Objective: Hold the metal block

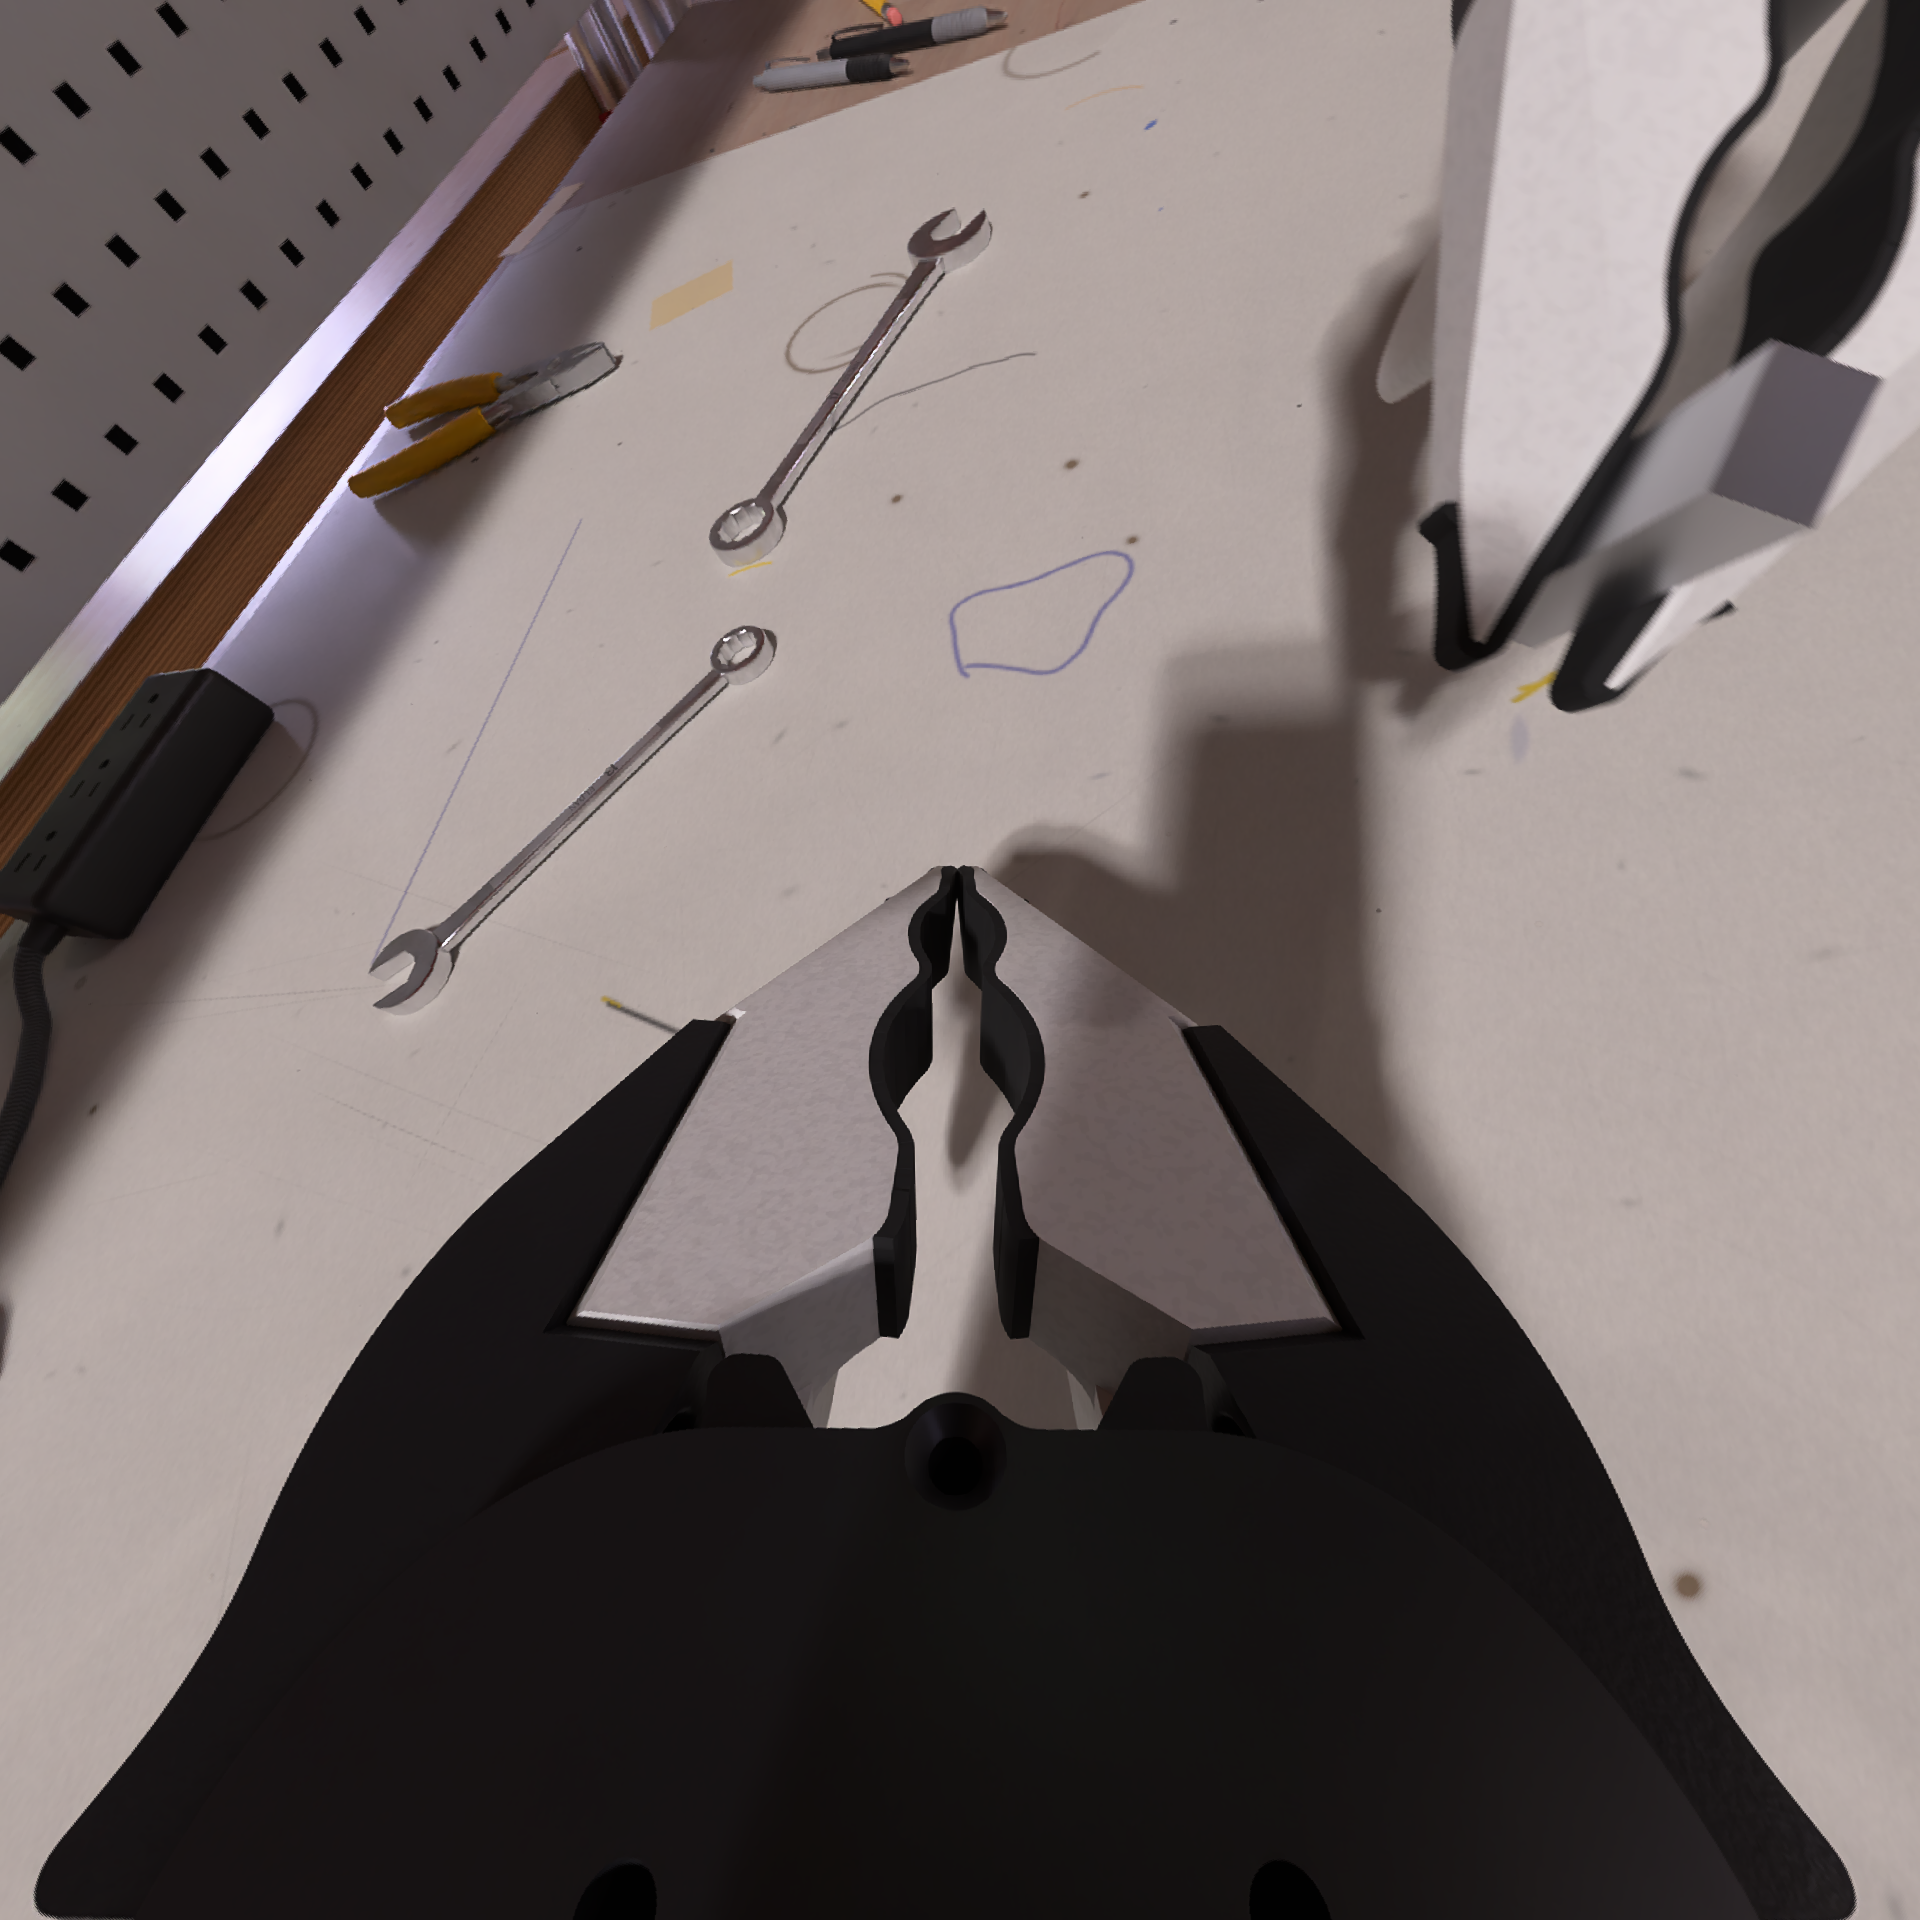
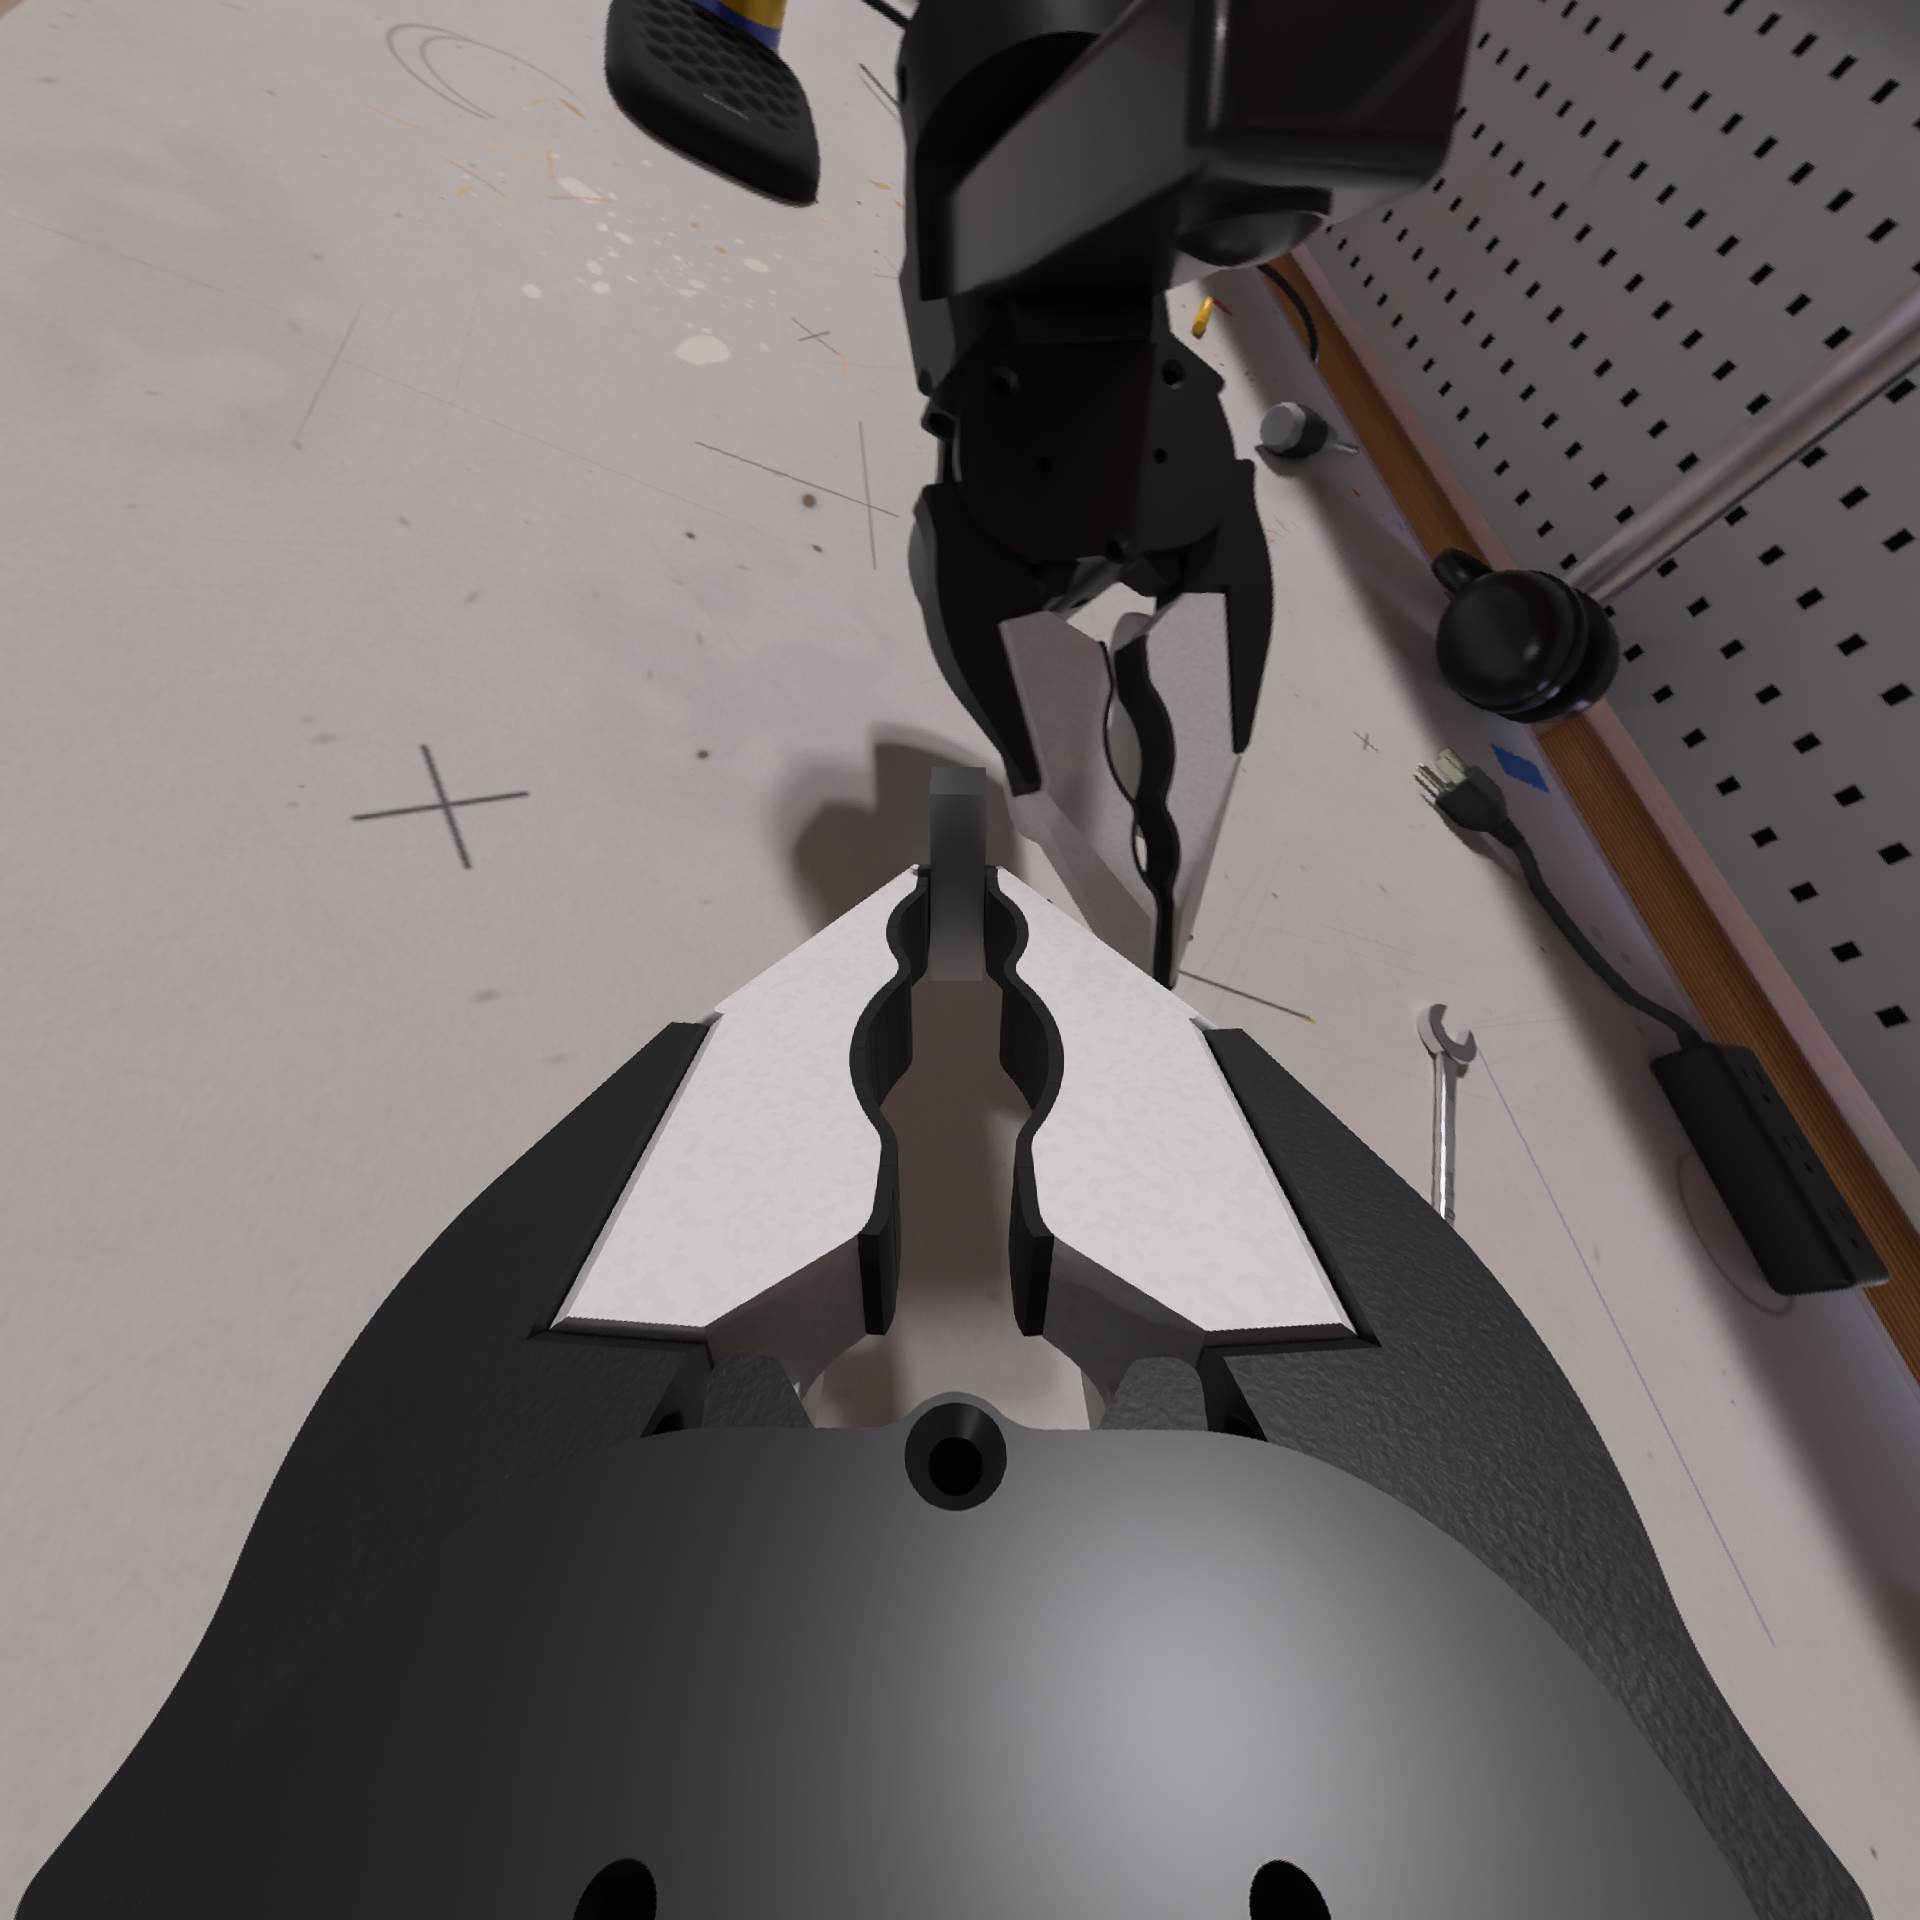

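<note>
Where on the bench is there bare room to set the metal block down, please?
Free: the patch around the blue scribble, between the wrenches and the right gripper. Crowded: the wall edge, with pliers and power strip.

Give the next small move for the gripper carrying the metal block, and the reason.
Probably hold steady: the right gripper is shut on the metal block, which the left wrist view shows lifted off the table. The left gripper is shut and empty.
</note>
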You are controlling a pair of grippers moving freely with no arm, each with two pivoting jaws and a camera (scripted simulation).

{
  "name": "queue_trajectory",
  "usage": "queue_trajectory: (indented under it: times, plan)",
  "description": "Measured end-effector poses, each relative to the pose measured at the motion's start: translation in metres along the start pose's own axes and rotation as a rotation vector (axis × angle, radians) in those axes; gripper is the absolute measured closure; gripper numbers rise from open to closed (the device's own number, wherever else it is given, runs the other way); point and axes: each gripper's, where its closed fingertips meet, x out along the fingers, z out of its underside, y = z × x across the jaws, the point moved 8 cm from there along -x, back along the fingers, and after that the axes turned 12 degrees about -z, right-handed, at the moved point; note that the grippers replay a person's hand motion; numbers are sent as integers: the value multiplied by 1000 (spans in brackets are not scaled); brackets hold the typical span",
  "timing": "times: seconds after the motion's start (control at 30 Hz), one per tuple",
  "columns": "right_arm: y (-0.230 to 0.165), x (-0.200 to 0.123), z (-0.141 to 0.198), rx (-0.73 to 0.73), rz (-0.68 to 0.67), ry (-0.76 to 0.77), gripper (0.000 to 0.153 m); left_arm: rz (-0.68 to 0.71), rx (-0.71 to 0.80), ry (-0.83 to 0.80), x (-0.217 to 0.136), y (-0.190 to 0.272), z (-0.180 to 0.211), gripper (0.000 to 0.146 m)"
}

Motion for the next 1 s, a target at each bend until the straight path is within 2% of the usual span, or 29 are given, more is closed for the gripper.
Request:
queue_trajectory:
  times: [1.0]
  plan:
    - [-16,21,-1,-7,-94,-9,144,5,23,-8,1,2,0,146]
